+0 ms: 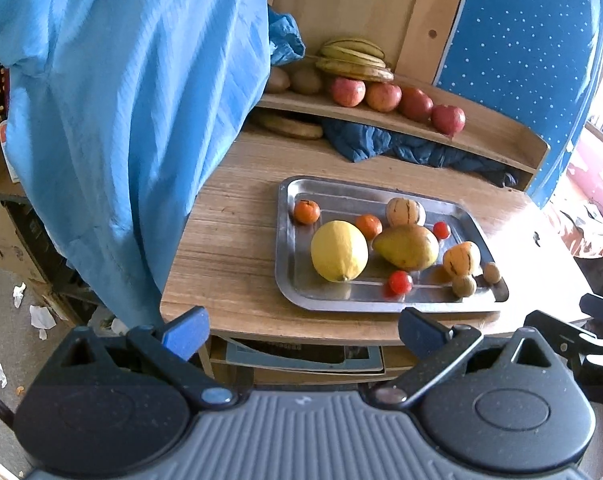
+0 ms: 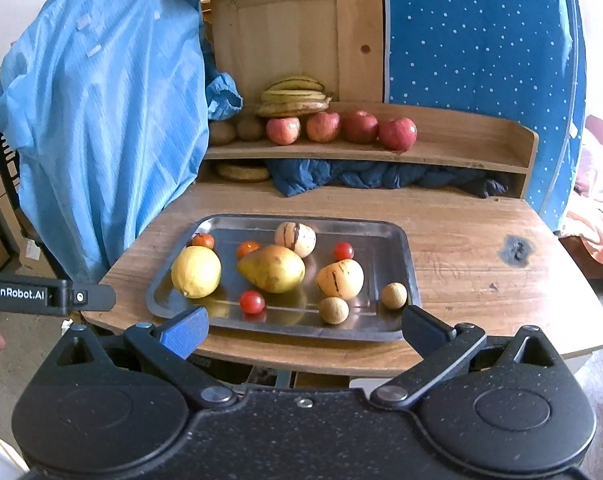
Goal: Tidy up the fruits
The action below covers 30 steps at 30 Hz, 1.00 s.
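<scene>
Steel tray [image 2: 401, 248] sits near the front edge of the wooden table [image 2: 481, 240], holding the loose fruit: lemon [image 2: 196, 272], pear [image 2: 271, 269], tomatoes and smaller pieces. Apples [image 2: 323, 126] and bananas [image 2: 295, 96] already line the shelf [image 2: 461, 152] behind. Our left gripper [image 1: 303, 330] and right gripper [image 2: 303, 326] both hover short of the tray, fingers spread wide and empty. We judge sorting is underway; next we need to reach in and close on one fruit, perhaps the near tomato [image 2: 252, 301]
</scene>
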Tool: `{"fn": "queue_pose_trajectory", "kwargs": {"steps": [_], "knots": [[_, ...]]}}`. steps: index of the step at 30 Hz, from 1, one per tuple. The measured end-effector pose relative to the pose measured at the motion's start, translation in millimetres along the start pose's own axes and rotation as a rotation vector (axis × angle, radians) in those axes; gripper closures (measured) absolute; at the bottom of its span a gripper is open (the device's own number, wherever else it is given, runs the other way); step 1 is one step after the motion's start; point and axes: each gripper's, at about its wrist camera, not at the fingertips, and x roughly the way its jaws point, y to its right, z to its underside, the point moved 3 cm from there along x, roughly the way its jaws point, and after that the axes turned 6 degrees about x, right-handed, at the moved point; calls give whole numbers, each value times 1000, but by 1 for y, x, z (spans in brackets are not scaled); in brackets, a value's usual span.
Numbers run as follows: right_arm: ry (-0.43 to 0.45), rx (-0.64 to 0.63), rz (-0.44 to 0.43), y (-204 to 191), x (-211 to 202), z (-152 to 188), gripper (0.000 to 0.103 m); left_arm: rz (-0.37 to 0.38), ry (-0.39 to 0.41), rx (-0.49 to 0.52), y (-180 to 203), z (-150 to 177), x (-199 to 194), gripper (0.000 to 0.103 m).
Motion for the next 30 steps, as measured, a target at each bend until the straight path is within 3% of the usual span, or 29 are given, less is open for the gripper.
{"fn": "queue_pose_trajectory", "kwargs": {"steps": [30], "knots": [[-15,12,24,0,1,5,1,28,-18,12,0,0,4,1]]}}
